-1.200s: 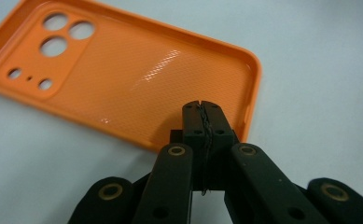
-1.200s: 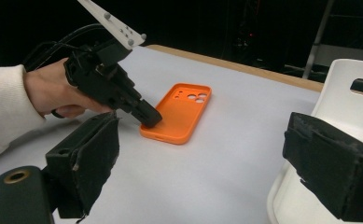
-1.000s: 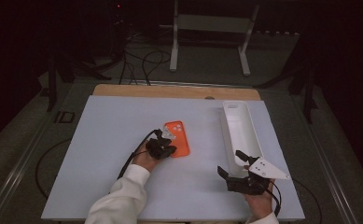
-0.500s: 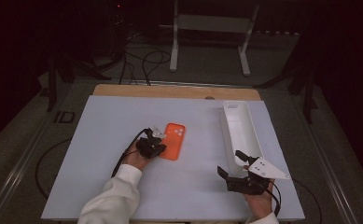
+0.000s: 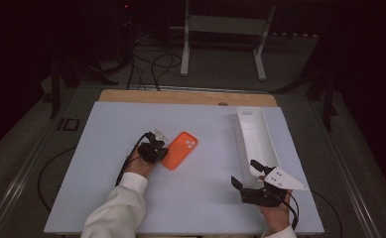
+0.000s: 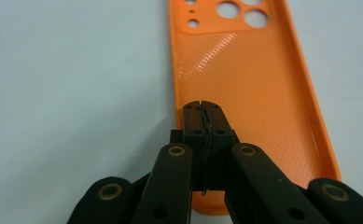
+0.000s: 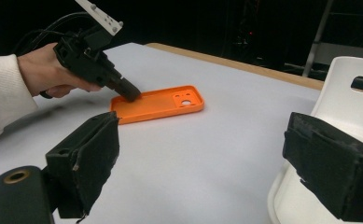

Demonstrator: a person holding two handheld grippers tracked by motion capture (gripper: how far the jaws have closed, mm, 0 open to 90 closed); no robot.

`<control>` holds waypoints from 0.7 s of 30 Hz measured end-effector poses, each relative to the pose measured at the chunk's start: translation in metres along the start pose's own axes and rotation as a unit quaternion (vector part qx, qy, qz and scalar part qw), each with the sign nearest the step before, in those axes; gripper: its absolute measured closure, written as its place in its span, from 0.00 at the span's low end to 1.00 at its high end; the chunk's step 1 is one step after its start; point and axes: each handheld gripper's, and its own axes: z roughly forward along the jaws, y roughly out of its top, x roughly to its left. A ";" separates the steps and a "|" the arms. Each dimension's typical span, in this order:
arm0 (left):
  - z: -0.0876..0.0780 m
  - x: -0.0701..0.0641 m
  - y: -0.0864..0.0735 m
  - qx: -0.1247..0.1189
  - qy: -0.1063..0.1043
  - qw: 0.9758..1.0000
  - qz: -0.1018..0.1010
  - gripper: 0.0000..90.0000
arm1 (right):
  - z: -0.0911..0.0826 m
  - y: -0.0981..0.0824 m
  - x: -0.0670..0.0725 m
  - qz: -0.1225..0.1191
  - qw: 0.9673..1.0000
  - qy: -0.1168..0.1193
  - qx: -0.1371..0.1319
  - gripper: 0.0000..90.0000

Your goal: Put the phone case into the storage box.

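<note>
An orange phone case lies open side up on the pale blue table top, its camera holes at the far end. My left gripper is shut, its closed tips resting inside the case's near end with nothing between the pads. The left gripper view shows the two pads pressed together over the case's floor. My right gripper stands open at the near right, beside the near end of a long white tray. Its wide-apart pads frame the case and the left gripper.
The white tray runs front to back along the right side of the table top. A wooden strip edges the far side. Cables and a metal stand sit on the floor beyond. A black cable trails from the left hand.
The left gripper has slid leftward across the table, and the orange case has moved left with it. The right gripper has stayed where it was.
</note>
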 end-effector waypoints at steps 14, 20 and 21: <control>0.001 0.003 0.000 -0.004 0.005 1.000 -0.012 1.00 | 0.001 0.000 0.000 0.000 1.000 0.001 0.001 0.12; -0.003 0.001 0.000 -0.012 0.006 1.000 -0.009 0.96 | 0.000 0.000 0.000 0.000 1.000 0.000 0.000 0.12; -0.006 0.001 0.001 -0.020 0.006 1.000 -0.013 0.93 | 0.000 0.000 0.000 0.001 1.000 -0.001 0.000 0.12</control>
